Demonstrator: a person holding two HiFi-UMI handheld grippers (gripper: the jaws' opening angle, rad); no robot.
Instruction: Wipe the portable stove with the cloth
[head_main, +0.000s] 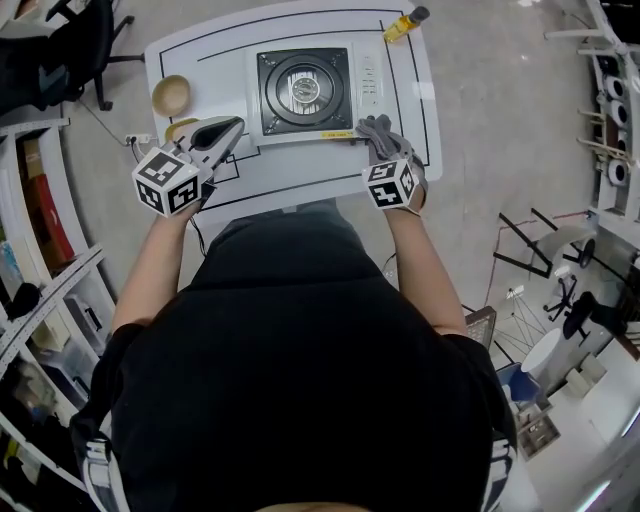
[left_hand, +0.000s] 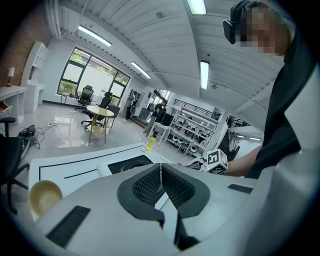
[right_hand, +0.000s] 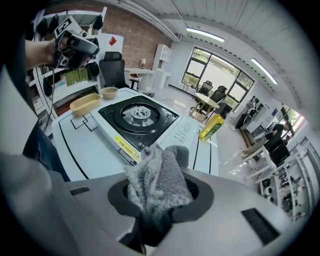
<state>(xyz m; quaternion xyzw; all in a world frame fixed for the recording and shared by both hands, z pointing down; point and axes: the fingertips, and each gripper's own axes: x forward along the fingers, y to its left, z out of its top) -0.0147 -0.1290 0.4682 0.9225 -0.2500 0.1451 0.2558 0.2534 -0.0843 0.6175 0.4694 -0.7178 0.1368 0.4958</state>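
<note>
because the person's black top (head_main: 300, 360) fills the near half of the head view, the near edge of the white table (head_main: 290, 178) is cut off from sight. just in front of the portable stove (head_main: 305, 90), at its near right corner, the right gripper (head_main: 385, 150) has its jaws clamped on a bunched grey cloth (head_main: 378, 133). in the right gripper view the cloth (right_hand: 157, 182) bulges up out of the right gripper (right_hand: 160, 200) and covers the pad tips, with its free end hanging over the stove's front edge; whether it touches the casing is hard to tell. off the stove's near left corner, the left gripper (head_main: 215, 133) has its ribbed pads pressed together with nothing between them, as the left gripper view (left_hand: 161, 185) shows. it hides part of a tan dish (head_main: 180, 127) beside the stove. a yellow label (right_hand: 125, 145) runs along the stove's front edge, its print too small to read, as are the markings on the control panel (head_main: 370, 80). left of the stove sits a wooden bowl (head_main: 171, 95). beyond the stove's far right corner a yellow bottle (head_main: 405, 23) lies at the table's edge.
</note>
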